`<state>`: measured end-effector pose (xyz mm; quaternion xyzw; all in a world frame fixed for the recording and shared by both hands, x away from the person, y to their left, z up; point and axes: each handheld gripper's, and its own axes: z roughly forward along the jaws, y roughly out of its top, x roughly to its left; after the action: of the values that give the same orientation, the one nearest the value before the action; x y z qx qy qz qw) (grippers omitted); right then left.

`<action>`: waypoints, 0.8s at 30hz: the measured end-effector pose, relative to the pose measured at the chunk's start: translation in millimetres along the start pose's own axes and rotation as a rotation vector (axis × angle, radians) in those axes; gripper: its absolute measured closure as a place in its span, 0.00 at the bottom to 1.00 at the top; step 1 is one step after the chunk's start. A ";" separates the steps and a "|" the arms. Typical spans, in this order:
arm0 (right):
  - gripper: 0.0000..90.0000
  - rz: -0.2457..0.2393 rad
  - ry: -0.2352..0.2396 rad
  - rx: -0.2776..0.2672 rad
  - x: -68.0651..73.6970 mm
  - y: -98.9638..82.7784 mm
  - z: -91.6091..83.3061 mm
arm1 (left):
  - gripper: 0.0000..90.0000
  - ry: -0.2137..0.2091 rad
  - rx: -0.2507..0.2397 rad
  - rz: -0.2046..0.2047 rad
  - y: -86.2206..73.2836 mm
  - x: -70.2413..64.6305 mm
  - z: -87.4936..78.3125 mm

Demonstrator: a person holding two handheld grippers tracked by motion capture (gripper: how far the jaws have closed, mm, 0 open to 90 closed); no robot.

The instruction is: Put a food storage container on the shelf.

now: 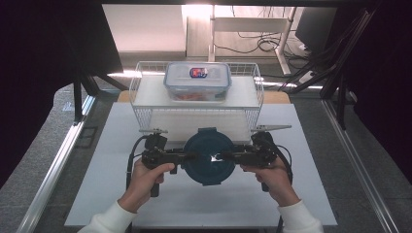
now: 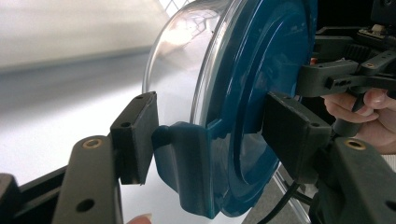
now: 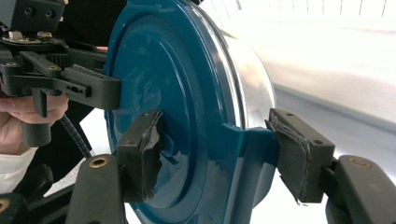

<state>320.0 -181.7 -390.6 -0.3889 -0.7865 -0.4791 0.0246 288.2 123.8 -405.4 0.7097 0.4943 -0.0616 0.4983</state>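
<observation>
Two grippers hold one round container [image 1: 209, 156] between them, above the near half of the white table [image 1: 111, 194], in front of a wire basket [image 1: 141, 104]. The left gripper [image 1: 187, 156] is clamped on the container's left edge, one pad on a lid latch and the other on the blue lid's face. The right gripper [image 1: 218, 157] is clamped on the opposite edge the same way, over another latch.

From above, the blue lid hides the clear bowl under it; the bowl's wall shows in the left gripper view [image 2: 187, 60], washed out by glare. In the right gripper view the pad rubber [image 3: 152, 154] looks torn. The contents of the round container cannot be made out.

One rectangular box [image 1: 197, 81] with a clear lid sits on the basket's shelf, well behind the round container; something orange inside it is too small to identify.

Bare table lies left, right and near of the hands; the basket's front rim stands just beyond the lid's far edge.
</observation>
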 end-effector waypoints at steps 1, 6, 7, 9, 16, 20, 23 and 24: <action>0.41 -0.003 0.000 -0.001 0.8 2.1 0.0 | 0.41 0.002 -0.005 0.000 2.7 -0.7 -2.4; 0.41 -0.018 0.003 -0.010 5.8 14.8 0.1 | 0.41 0.006 -0.014 0.011 11.4 -1.2 -10.7; 0.41 -0.021 0.003 -0.011 6.8 17.3 0.2 | 0.41 0.005 -0.016 0.011 12.4 -1.2 -11.5; 0.41 -0.026 0.001 -0.014 8.5 21.1 0.1 | 0.41 0.003 -0.021 0.009 15.0 -1.2 -13.8; 0.41 -0.042 0.003 -0.029 13.8 35.6 -3.2 | 0.41 0.012 -0.038 0.032 29.2 -6.7 -24.0; 0.41 -0.053 0.001 -0.036 17.1 45.8 -6.2 | 0.41 0.010 -0.046 0.039 38.2 -9.4 -29.1; 0.41 -0.058 -0.002 -0.039 19.9 54.1 -8.5 | 0.41 0.010 -0.053 0.043 44.9 -11.3 -32.9; 0.41 -0.057 -0.002 -0.039 20.7 57.2 -9.3 | 0.41 0.012 -0.056 0.044 47.5 -12.2 -34.3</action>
<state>338.8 -163.1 -335.1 -0.3671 -0.7880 -0.4944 0.0025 304.4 141.6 -350.6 0.7065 0.4829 -0.0324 0.5163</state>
